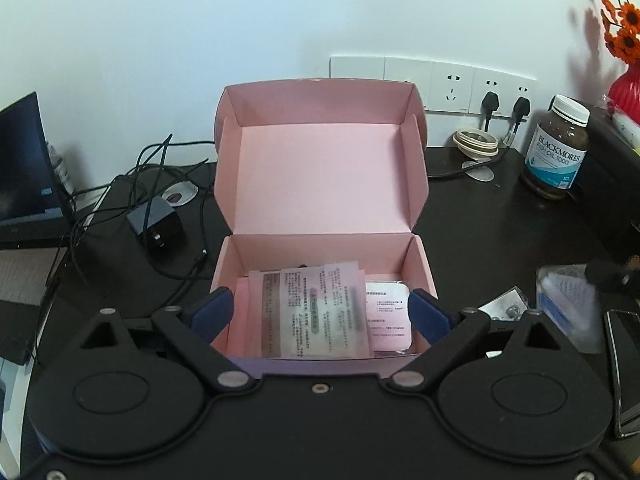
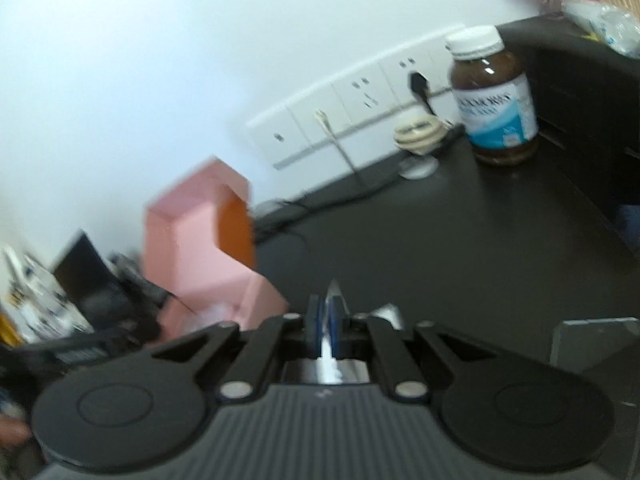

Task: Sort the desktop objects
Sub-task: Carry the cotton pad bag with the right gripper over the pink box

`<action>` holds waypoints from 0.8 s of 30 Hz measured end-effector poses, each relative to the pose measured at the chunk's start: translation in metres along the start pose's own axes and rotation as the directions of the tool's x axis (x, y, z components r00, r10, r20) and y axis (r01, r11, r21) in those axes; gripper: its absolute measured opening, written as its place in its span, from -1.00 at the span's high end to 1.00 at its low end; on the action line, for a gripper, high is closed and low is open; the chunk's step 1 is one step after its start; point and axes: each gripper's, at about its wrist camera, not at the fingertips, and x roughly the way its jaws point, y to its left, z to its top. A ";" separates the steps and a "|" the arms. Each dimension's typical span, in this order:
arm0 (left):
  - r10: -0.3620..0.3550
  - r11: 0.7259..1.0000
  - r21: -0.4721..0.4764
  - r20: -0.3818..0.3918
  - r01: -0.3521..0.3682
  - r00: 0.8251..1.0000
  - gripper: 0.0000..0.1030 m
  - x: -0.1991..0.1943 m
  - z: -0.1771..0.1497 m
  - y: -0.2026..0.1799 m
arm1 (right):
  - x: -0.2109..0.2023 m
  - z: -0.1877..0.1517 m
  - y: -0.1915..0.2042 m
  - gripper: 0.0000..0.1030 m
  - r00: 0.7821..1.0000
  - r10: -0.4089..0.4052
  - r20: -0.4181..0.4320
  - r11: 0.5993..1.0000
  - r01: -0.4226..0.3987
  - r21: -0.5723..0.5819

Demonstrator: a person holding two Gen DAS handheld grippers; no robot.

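An open pink box [image 1: 320,184] stands on the dark desk [image 1: 480,220] with its lid raised; pink and white printed leaflets and packets [image 1: 320,312] lie inside. My left gripper [image 1: 320,314] is open, its blue pads [image 1: 212,312] spread on either side of the box's front. My right gripper [image 2: 326,320] is shut on a thin clear plastic packet [image 2: 331,296], held edge-on above the desk, right of the pink box [image 2: 208,248]. The right wrist view is blurred. In the left wrist view the right gripper [image 1: 608,276] is a dark blur over a clear bag [image 1: 568,304].
A brown fish-oil bottle [image 1: 558,148] [image 2: 494,96] stands at the back right by the wall sockets [image 1: 452,86]. A cream lid [image 1: 476,142], a black adapter with cables [image 1: 158,224], a laptop [image 1: 24,176], a phone [image 1: 624,368] and a red vase of orange flowers [image 1: 626,84] surround the box.
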 end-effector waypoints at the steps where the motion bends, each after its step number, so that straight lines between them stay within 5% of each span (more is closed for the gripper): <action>1: 0.003 1.000 -0.006 -0.002 -0.003 1.000 -0.85 0.000 0.000 0.002 | -0.002 0.003 0.004 0.92 1.000 0.022 0.007 1.000 -0.022 -0.002; 8: 0.032 0.998 -0.051 -0.017 -0.033 0.999 -0.85 -0.002 -0.007 0.024 | 0.007 0.017 0.034 0.92 0.999 0.041 -0.035 0.994 -0.044 -0.102; 14: 0.053 0.995 -0.082 -0.053 -0.057 0.997 -0.84 0.000 -0.015 0.048 | 0.025 0.027 0.082 0.92 0.984 0.173 -0.034 0.974 -0.176 -0.145; 19: 0.080 0.992 -0.093 -0.051 -0.084 0.996 -0.85 -0.002 -0.014 0.060 | 0.064 0.035 0.116 0.92 0.960 0.274 -0.062 0.955 -0.279 -0.100; 24: 0.111 0.988 -0.099 -0.060 -0.116 0.992 -0.85 0.002 -0.010 0.072 | 0.112 0.020 0.127 0.92 0.951 0.273 -0.143 0.960 -0.279 -0.028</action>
